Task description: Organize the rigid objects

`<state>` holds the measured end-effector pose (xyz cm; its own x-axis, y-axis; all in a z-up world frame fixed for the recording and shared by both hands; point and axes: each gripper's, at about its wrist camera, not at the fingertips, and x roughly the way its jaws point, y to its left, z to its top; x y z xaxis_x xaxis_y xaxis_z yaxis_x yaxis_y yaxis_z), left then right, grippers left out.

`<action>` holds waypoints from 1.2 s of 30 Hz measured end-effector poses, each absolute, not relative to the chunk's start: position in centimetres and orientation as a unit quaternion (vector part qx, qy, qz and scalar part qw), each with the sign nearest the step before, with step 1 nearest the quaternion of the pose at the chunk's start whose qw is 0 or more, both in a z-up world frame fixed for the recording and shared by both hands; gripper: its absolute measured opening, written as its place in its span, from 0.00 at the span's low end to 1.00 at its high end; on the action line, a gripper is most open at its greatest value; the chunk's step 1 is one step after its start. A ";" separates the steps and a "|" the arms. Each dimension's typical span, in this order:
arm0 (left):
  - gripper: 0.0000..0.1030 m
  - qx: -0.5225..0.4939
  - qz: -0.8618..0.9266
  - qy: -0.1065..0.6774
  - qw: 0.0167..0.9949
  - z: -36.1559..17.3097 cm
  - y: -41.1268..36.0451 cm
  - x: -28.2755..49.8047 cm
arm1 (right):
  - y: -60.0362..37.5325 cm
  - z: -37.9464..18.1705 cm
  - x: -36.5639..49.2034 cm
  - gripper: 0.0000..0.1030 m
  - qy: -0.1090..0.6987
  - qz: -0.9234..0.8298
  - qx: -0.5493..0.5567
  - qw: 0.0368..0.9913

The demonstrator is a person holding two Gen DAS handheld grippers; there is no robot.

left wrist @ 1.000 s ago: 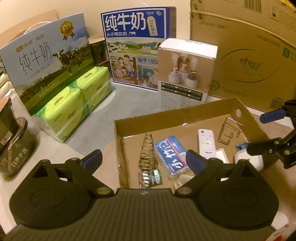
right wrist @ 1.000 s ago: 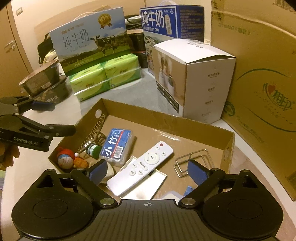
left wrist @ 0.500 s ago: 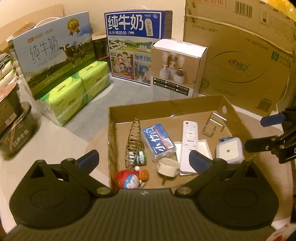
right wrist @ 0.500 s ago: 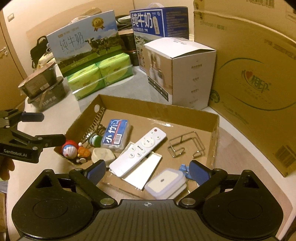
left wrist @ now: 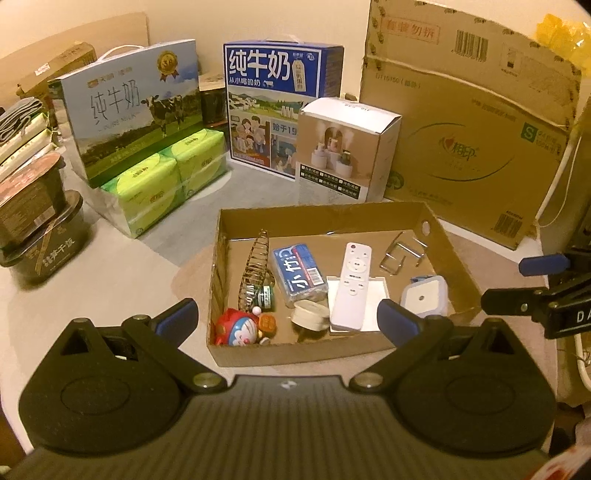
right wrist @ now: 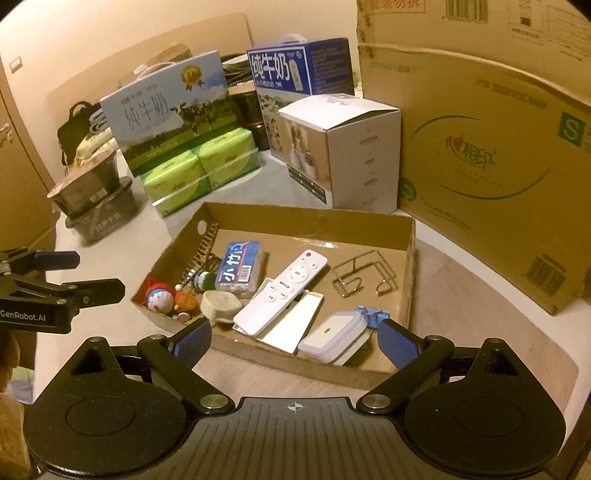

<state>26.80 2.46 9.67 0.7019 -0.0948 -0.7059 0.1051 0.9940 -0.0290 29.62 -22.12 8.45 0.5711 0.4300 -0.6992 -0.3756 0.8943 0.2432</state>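
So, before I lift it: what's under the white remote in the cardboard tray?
The white remote lies across a flat white rectangular piece; the part beneath the remote is hidden.

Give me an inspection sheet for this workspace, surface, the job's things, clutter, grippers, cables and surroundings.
Surface: pale tabletop, crowded at the back.
Job's things: shallow cardboard tray holding white remote, blue tissue pack, wire rack, cartoon figure, small square container, spiral wire piece.
Clutter: two milk cartons, green tissue packs, white product box, stacked dark bowls.
Grippers: left gripper open, empty; right gripper open, empty.
Cables: white cord at right edge.
Surroundings: large cardboard carton, beige wall.
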 end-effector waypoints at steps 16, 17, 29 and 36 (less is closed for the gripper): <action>0.99 -0.006 -0.021 0.358 0.933 9.4 1.4 19.5 | -23.4 8.6 22.7 0.93 0.381 0.201 0.080 0.899; 0.99 -0.010 -0.019 0.358 0.934 9.3 1.4 19.2 | -23.5 8.5 22.2 0.93 0.379 0.199 0.079 0.900; 0.99 -0.022 -0.010 0.350 0.936 8.8 0.0 14.7 | -24.0 8.0 17.8 0.93 0.362 0.190 0.077 0.909; 0.99 -0.026 -0.012 0.353 0.935 8.2 -0.6 12.9 | -24.0 7.9 16.0 0.93 0.353 0.184 0.069 0.915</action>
